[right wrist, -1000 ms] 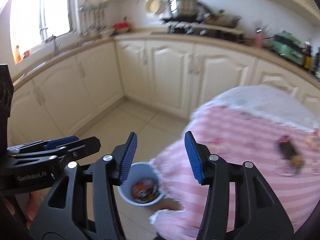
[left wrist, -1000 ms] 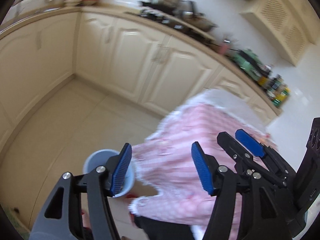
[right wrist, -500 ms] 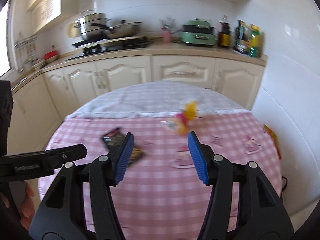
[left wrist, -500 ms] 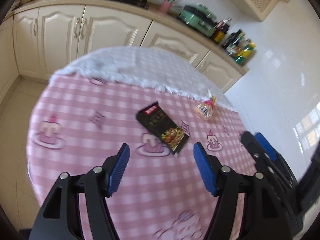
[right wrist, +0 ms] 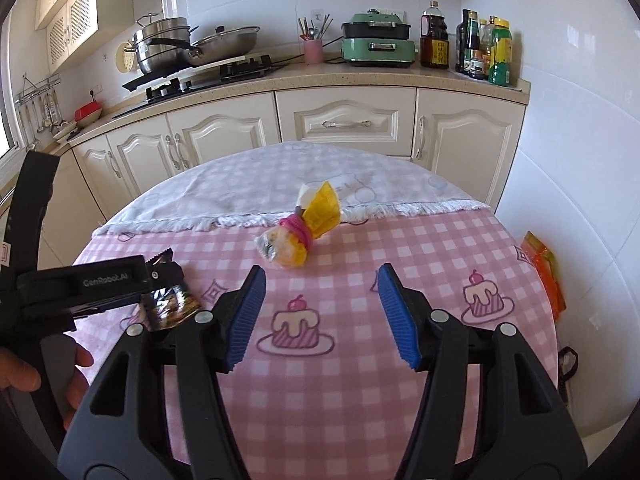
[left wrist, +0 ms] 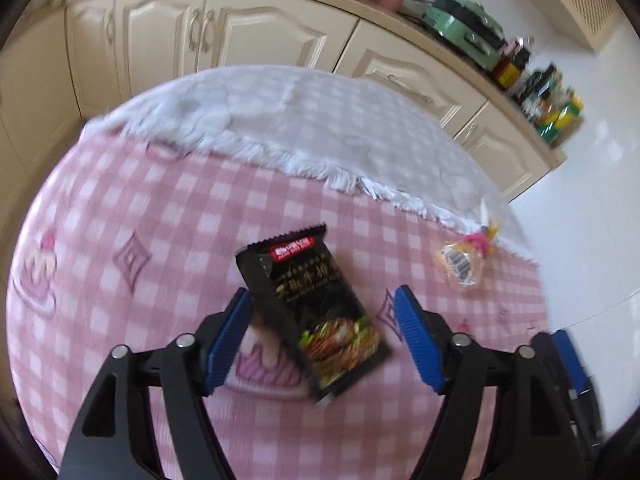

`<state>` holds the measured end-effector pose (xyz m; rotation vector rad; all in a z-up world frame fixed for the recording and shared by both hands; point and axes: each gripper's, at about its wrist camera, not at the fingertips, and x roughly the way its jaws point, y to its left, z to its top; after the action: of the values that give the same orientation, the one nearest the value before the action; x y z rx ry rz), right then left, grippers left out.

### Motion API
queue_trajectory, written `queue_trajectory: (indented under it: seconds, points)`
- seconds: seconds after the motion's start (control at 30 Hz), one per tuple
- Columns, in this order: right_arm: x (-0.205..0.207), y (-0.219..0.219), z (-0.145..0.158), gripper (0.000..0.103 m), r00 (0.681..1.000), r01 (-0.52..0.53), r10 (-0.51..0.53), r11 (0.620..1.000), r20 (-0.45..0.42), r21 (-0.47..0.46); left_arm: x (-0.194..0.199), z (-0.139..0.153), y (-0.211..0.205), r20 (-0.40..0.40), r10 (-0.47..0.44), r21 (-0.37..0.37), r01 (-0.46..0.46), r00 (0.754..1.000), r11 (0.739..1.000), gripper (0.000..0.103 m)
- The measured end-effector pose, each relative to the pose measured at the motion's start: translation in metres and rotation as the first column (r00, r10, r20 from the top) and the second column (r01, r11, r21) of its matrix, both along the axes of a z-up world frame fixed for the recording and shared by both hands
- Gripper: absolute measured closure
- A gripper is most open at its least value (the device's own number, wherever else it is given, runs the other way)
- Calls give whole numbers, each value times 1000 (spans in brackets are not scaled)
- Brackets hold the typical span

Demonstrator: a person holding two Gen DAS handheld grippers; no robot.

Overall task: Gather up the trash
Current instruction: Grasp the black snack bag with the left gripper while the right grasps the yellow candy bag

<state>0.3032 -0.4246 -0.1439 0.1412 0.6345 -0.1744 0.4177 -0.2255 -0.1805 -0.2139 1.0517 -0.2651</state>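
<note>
The left tongs (left wrist: 320,340) hang apart around the black snack packet (left wrist: 310,312) lying flat on the pink-checked worktop (left wrist: 120,208), apparently lined up to pinch it. The right tongs (right wrist: 320,312), also apart, face the yellow tied wrapper (right wrist: 298,236) farther off.

Left gripper (left wrist: 322,338) nearer black packet (left wrist: 312,312).

Cream cabinets (right wrist: 340,124) line a white-tiled wall (right wrist: 560,128); a round desk (right wrist: 440,248) wears pink checked cloth.
</note>
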Motion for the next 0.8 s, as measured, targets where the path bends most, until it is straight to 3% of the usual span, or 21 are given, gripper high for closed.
queue_trajectory:
  seconds: [0.13,0.17,0.2,0.23,0.33,0.4,0.47,0.6,0.73,0.8]
  points:
    - [13,-10,-4,43,1000,8,-7,999,-15,44,1,-4,-25,55,-76,196,64,996,979,30]
    - [17,-12,-4,43,1000,16,-15,998,-19,53,1,-4,-27,67,-86,216,69,994,974,30]
    - [20,-15,-5,43,1000,20,-19,997,-20,68,2,-5,-28,86,-92,244,69,992,967,38]
    - [23,-16,-6,43,1000,21,-19,996,-19,85,2,-4,-28,100,-94,266,64,991,962,53]
    - [34,-17,-8,41,1000,24,-22,993,-20,118,10,-1,-21,110,-120,250,89,987,964,69]
    - [44,-18,-9,38,1000,25,-21,989,-23,148,12,3,-12,120,-139,162,119,983,980,83]
    - [56,-17,-12,38,999,24,-18,982,-36,186,16,7,2,117,-128,98,117,985,988,89]
    - [81,-10,-15,34,997,48,-35,979,-68,199,22,10,18,129,-102,41,98,986,994,92]
    - [107,-11,-31,34,986,90,-58,975,-158,205,22,14,35,134,-83,-8,85,987,996,92]
    - [109,-12,-39,40,983,94,-56,972,-177,214,18,18,43,144,-80,-28,85,986,996,92]
